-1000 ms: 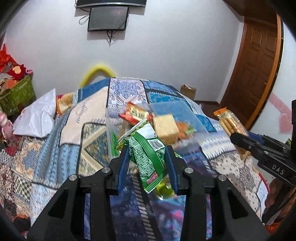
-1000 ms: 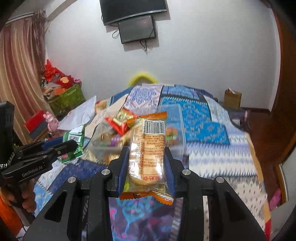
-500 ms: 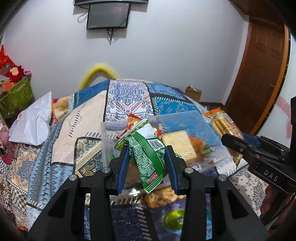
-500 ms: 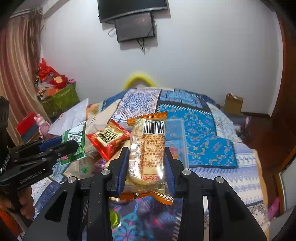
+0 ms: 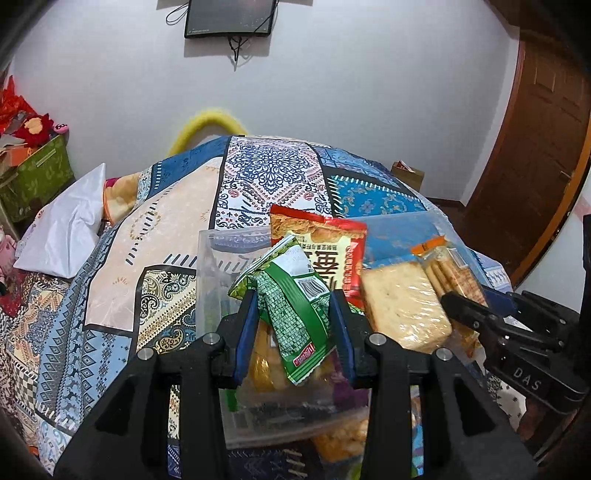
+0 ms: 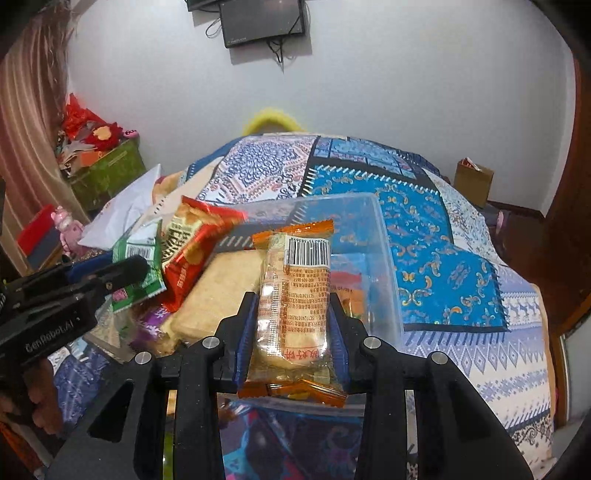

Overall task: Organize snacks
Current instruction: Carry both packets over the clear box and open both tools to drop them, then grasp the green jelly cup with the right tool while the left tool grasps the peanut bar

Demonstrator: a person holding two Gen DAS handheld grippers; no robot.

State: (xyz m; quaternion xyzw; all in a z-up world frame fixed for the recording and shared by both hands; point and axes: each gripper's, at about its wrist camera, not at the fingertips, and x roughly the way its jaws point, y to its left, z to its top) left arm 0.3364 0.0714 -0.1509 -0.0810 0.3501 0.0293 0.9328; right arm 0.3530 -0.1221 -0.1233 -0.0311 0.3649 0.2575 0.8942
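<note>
A clear rectangular plastic container [image 6: 384, 258] sits on a bed covered by a patchwork quilt in blue, cream and white prints [image 5: 269, 173], and it is heaped with snacks: a red foil snack bag with large printed characters [image 5: 325, 254] stands against its far wall at 12 o'clock, a pale square cake in clear wrap [image 5: 402, 302] lies at 3 o'clock of that bag, and further packets fill the bottom, too jumbled to name. Over the near left part of the container the left gripper [image 5: 293, 332] pinches a crumpled green snack packet with a white barcode panel [image 5: 295, 306] between its blue pads, the packet standing tilted above the contents. Over the near edge the right gripper [image 6: 291, 332] clamps an upright clear packet with orange crimped ends and a barcode label [image 6: 295, 295], biscuits showing through the film. In the right wrist view a hand [image 6: 40, 406] shows at 8 o'clock under the other tool. Outward on the quilt, a white crinkled plastic bag [image 5: 66, 232] lies at 9 o'clock. Past the bed, a green printed storage box piled with red toys [image 6: 107, 170] stands at 10 o'clock by a striped pink curtain [image 6: 26, 122], a small cardboard box [image 6: 472, 181] at 2 o'clock, a brown wooden door [image 5: 532, 158] at 3 o'clock, and a dark screen [image 5: 229, 18] hangs on the white wall [image 5: 332, 81] at 12 o'clock above a yellow curved thing [image 5: 207, 125].
</note>
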